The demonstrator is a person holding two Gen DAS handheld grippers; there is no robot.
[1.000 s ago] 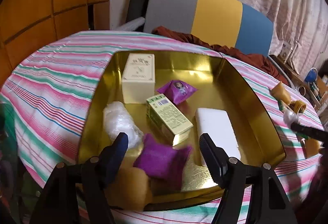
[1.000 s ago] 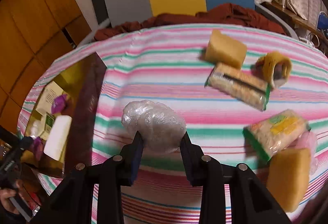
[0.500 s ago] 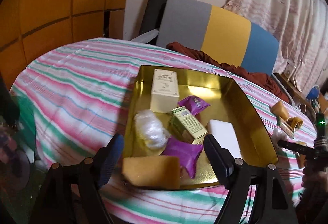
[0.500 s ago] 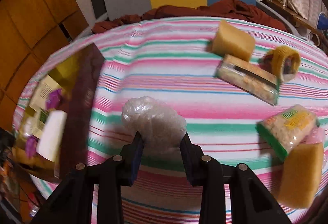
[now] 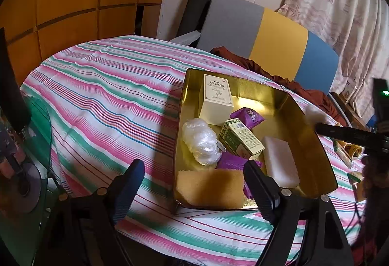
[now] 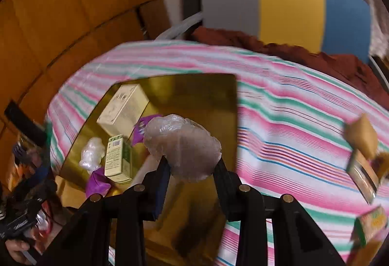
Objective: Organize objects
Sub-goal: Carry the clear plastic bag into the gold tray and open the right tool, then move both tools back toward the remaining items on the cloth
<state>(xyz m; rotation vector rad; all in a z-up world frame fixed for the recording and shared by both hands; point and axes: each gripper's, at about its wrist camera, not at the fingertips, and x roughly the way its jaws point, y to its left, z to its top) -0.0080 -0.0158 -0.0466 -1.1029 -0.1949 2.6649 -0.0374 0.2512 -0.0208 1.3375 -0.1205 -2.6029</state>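
Observation:
A gold tray [image 5: 316, 144] on the striped table holds a cream box [image 5: 216, 100], a green box [image 5: 240, 142], purple packets [image 5: 248, 116], a white block [image 5: 279, 165], a clear plastic bundle [image 5: 201, 142] and a tan sponge [image 5: 209, 189]. My left gripper [image 5: 194, 187] is open and empty, held back above the tray's near left corner. My right gripper [image 6: 190, 168] is shut on a second clear plastic bundle [image 6: 182, 144] and holds it above the tray [image 6: 194, 86]. It shows at the tray's right edge in the left wrist view [image 5: 340, 132].
On the striped cloth right of the tray lie a tan sponge [image 6: 362, 135], a clear-wrapped packet [image 6: 362, 176] and a green-edged packet [image 6: 372, 222]. A grey, yellow and blue chair [image 5: 265, 39] with brown cloth stands behind the table. A glass shelf [image 5: 26, 168] is at the left.
My right gripper has carried the plastic bundle left from the cloth to above the tray. My left gripper has drawn back and left from the tray, open, leaving the tan sponge inside.

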